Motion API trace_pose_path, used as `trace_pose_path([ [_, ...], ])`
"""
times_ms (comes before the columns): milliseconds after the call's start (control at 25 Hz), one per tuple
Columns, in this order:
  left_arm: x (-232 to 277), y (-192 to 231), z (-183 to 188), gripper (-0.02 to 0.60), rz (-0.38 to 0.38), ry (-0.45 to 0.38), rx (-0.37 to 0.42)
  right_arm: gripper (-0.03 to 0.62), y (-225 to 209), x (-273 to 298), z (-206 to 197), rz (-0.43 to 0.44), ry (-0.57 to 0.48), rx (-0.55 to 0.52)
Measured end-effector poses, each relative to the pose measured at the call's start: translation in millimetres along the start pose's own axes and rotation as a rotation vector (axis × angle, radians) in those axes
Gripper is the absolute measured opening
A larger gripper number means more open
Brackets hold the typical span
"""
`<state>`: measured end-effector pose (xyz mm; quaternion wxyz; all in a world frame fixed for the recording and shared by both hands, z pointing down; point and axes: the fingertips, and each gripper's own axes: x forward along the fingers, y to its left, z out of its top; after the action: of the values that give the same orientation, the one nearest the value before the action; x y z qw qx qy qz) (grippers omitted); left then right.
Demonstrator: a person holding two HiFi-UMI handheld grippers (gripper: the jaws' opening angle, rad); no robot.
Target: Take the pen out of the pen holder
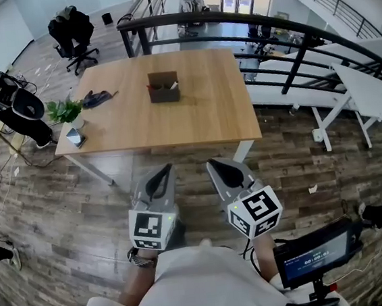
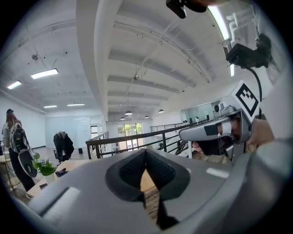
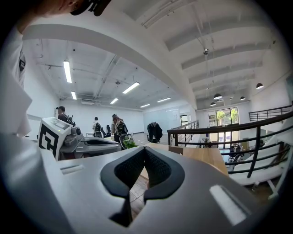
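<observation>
Pen, perhaps, barely discernible.

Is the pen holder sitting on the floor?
No, the pen holder stands on the wooden table, near its far edge.

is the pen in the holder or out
In: the pen shows pale above the rim of the pen holder on the table.

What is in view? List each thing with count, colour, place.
table: one, light wood, centre
pen holder: one, dark, table's far middle
pen: one pale tip visible, inside pen holder
plant: one, green, table's left edge
dark object: one, blue-black, beside plant
office chair: one, black, far left
railing: one, black, behind table
desks: at least two, white, right
screen: one, black, bottom right
left gripper: one, grey, jaws shut, empty, before the table
right gripper: one, grey, jaws shut, empty, beside it
</observation>
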<state>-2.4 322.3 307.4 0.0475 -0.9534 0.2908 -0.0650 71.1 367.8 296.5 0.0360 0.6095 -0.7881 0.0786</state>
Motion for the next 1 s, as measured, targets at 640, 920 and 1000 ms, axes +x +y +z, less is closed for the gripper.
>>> trace_pose_path([
  [640,72.7,63.6,-3.9,0.0,-0.026,-0.028,0.015,0.002,-42.5,75.7,22.7,-0.074,-0.005,-0.034],
  [920,107.9,107.6,-4.7,0.0,-0.031,-0.031,0.022,0.002,-55.0,134.2,34.1,-0.069,0.01,-0.05],
  [1000,115.4,119.9,-5.1,0.0,-0.031,-0.027,0.021,0.002,-56.0,149.6,38.9,-0.064,0.015,-0.057],
])
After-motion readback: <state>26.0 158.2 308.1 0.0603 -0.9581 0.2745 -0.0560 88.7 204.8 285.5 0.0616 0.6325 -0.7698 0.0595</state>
